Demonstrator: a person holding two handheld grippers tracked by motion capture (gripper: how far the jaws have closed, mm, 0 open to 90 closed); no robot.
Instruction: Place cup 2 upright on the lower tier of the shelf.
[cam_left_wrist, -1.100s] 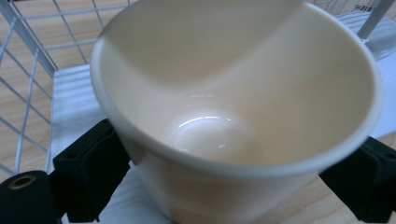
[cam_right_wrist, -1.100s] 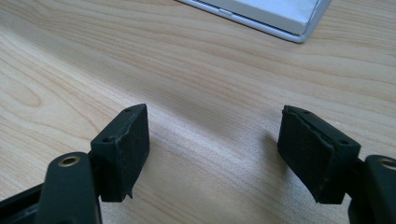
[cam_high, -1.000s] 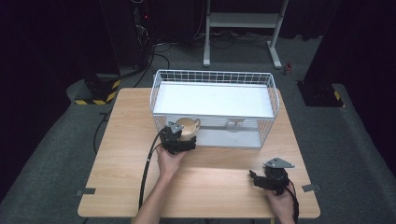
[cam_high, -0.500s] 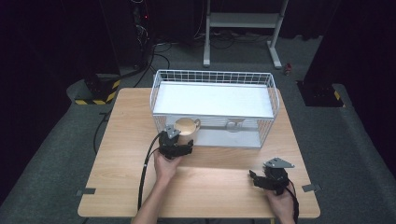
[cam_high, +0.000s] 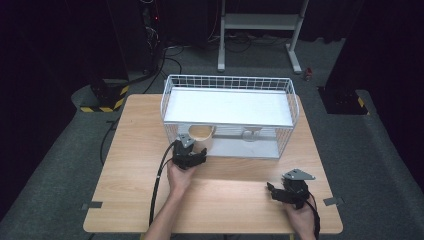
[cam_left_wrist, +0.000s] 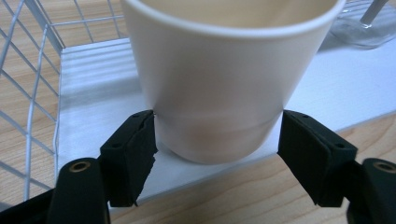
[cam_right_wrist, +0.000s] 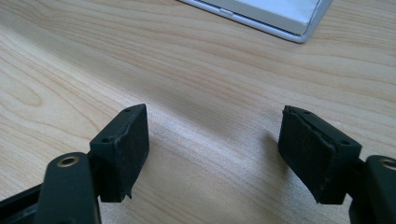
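Observation:
A white paper cup (cam_high: 201, 135) stands upright on the front edge of the white floor (cam_left_wrist: 93, 93) inside the wire basket (cam_high: 227, 82). In the left gripper view the cup (cam_left_wrist: 219, 88) sits between the jaws of my left gripper (cam_left_wrist: 217, 144), which is open. Its left pad touches the cup's base and the right pad lies just beside it. From above, the left gripper (cam_high: 189, 156) is right in front of the cup. My right gripper (cam_high: 287, 192) rests open at the table's front right, and its view (cam_right_wrist: 212, 154) has nothing but bare wood between the jaws.
A clear stemmed glass (cam_high: 250, 132) stands on the basket floor right of the cup, also seen as a glass (cam_left_wrist: 364, 25) beyond it. A white shelf (cam_high: 230, 105) covers the basket's top. The wooden table (cam_high: 125, 165) spreads around it. A cable (cam_high: 157, 190) trails from the left gripper.
My left gripper has drawn back a little toward the person while the cup stayed in place on the basket floor. The right gripper has not moved.

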